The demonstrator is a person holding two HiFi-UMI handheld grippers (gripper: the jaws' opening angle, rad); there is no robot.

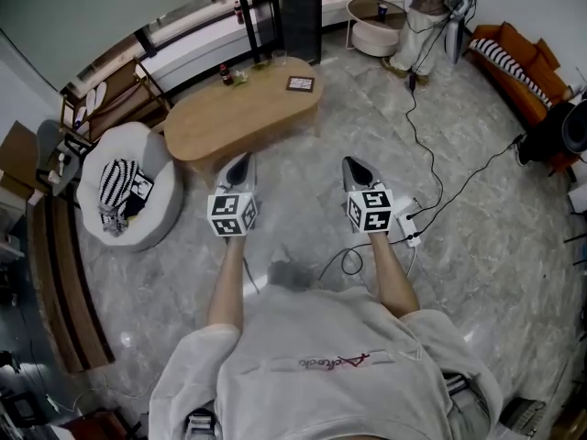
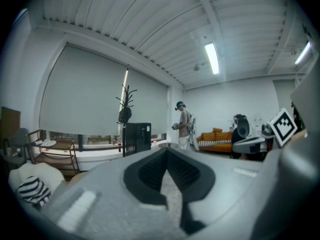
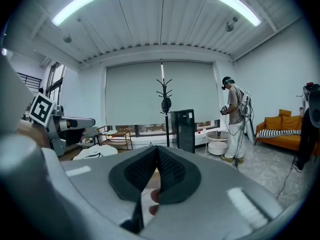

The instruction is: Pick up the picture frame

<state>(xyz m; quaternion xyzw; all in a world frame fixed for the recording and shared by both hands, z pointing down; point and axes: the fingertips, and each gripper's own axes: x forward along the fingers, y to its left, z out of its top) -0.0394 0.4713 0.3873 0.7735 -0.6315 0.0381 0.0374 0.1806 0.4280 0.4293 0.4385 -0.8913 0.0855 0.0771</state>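
Frame (image 1: 300,83) is on the table (image 1: 215,126) well ahead, about midway between left hand-held gripper (image 1: 240,160) and right hand-held gripper (image 1: 353,163), both closed and empty.

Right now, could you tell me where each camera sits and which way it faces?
Head view: on the person's head, looking steeply down at the wooden table and picture frame; shows torso, forearms, left gripper and right gripper.
Left gripper view: on the left gripper, looking level across the room along its closed fingers; right gripper at right edge.
Right gripper view: on the right gripper, same heading, fingers closed; left gripper at left edge.
Shared: both gripper views show the coat stand, black cabinet and standing person.
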